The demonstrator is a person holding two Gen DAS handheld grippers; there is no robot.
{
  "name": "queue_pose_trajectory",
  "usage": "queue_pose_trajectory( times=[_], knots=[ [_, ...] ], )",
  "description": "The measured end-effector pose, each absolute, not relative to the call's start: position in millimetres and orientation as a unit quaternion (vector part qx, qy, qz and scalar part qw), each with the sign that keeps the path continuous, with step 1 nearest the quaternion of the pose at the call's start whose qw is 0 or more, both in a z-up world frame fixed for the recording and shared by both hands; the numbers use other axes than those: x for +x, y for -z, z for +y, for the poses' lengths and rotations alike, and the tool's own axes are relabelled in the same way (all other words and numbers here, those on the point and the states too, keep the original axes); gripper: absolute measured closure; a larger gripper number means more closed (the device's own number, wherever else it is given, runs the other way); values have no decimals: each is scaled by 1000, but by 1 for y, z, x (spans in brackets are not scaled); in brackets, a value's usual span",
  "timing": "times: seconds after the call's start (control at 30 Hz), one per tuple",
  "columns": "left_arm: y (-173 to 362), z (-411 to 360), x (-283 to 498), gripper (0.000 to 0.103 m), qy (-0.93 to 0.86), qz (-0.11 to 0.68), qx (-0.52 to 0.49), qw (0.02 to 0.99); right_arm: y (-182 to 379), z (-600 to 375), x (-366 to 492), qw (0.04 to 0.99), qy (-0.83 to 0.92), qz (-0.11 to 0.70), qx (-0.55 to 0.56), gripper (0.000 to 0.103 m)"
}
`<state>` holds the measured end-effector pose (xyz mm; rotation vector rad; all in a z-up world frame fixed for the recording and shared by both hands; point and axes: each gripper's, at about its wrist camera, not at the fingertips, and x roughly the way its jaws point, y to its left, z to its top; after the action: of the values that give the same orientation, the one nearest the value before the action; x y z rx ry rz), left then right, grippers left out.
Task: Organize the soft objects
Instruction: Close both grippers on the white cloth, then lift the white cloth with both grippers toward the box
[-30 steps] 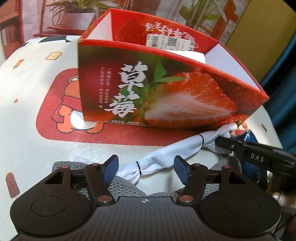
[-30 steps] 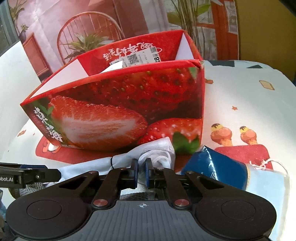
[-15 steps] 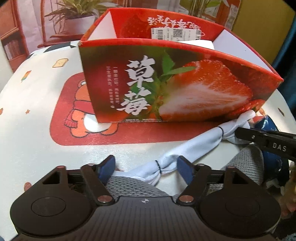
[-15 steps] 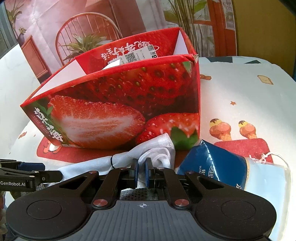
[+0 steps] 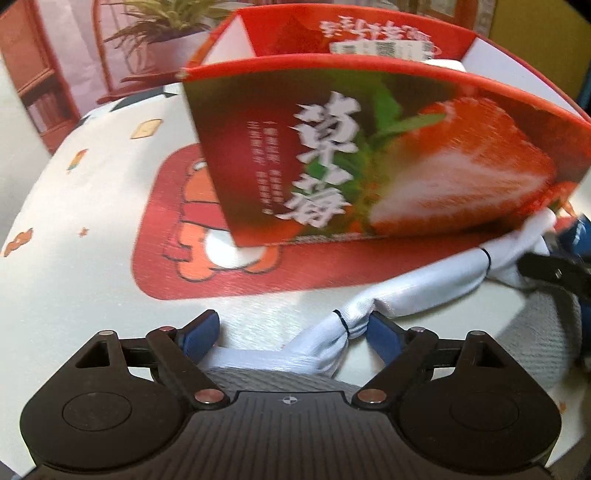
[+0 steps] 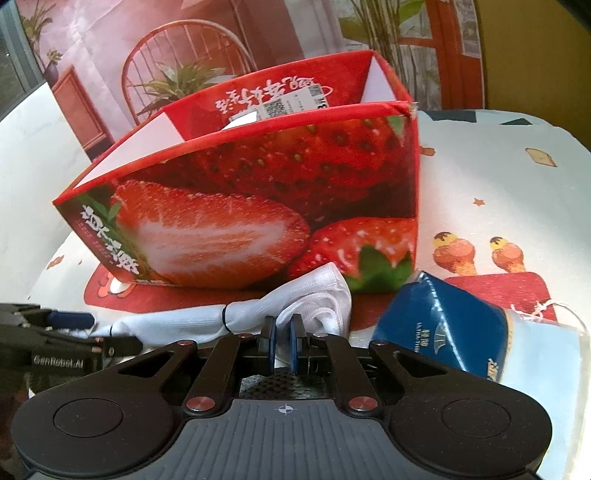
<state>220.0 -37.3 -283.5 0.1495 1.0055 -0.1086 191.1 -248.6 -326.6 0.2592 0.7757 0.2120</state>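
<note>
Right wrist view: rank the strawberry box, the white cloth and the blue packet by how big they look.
1. strawberry box, clearly largest.
2. and 3. white cloth and blue packet look about alike; the cloth is partly hidden behind the hand-held gripper, so I won't rank them.

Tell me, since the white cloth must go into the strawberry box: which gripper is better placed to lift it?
Right. The right gripper is shut on the white cloth; the left gripper has just been opening, its pads not pressing.

Behind the table [image 6: 498, 177], with its white cloth printed in cartoon ice creams and a red panel, hangs a printed backdrop [image 6: 110, 44] showing a round-backed red chair [image 6: 184, 48], potted plants [image 5: 162, 26] and a wooden shelf [image 5: 40, 85]. A mustard-yellow wall [image 6: 535, 55] rises at the right. Bright light falls across the cloth.
</note>
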Motion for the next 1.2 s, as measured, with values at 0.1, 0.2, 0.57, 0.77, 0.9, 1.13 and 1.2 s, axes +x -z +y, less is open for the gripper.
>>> queue_pose_trajectory(
  times=[0.1,0.2,0.57,0.77,0.9,1.13,1.2],
  knots=[
    [280,-30,222,14,30,468,80,880,328,-246,191,911,-105,379,122,96],
    [277,-22,226,14,32,460,70,884,329,-248,192,910,-103,381,128,97],
    [280,-22,225,16,40,456,51,888,322,-250,187,919,-101,357,132,88],
    [275,-18,222,16,52,455,23,889,313,-258,188,929,-89,327,145,55],
    [271,-13,222,16,64,454,2,889,322,-256,203,919,-92,349,156,52],
    [271,-2,220,15,43,462,-6,886,326,-243,208,920,-102,361,113,92],
    [272,0,221,15,43,466,-10,884,327,-244,206,921,-98,359,115,94]
  ],
)
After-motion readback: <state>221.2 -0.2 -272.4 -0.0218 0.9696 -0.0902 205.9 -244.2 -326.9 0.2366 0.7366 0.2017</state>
